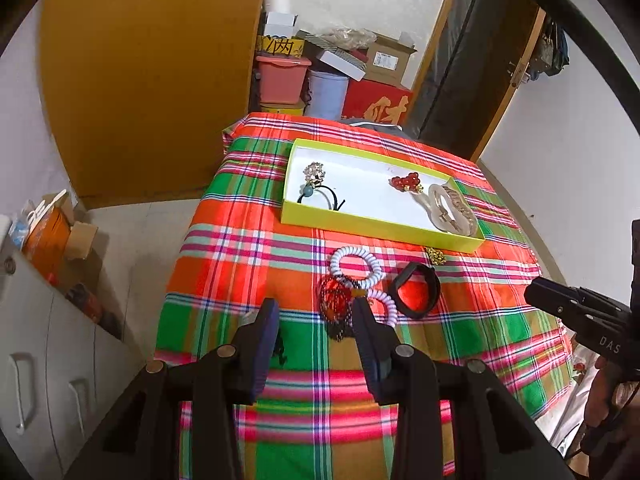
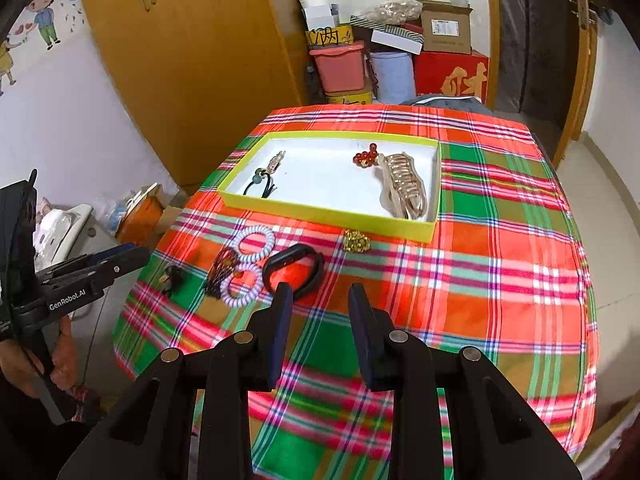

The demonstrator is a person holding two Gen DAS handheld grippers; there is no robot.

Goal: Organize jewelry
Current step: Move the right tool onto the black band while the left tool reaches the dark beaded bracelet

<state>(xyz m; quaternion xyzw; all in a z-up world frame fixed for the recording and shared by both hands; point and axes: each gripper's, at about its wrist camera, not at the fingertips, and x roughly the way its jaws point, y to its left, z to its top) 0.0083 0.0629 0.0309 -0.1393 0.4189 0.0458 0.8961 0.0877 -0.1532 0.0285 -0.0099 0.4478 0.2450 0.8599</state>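
Note:
A yellow-rimmed white tray (image 1: 376,227) (image 2: 320,210) sits on the plaid table. It holds a crystal clip (image 1: 314,171), a black hair tie (image 1: 324,196), a red bead charm (image 1: 406,182) and a beige claw clip (image 1: 452,210). In front of it lie a white spiral band (image 1: 356,264), a second spiral band (image 2: 240,290), a dark beaded necklace (image 1: 334,304), a black band (image 1: 416,290) (image 2: 294,270) and a gold brooch (image 1: 435,257) (image 2: 356,240). My left gripper (image 1: 314,306) is open above the necklace. My right gripper (image 2: 320,292) is open just right of the black band.
A small dark item (image 2: 172,278) lies at the table's left edge. A yellow wardrobe (image 2: 192,48) stands left behind. Boxes and bins (image 2: 380,60) are stacked behind the table. A white cabinet (image 1: 48,352) is at the left.

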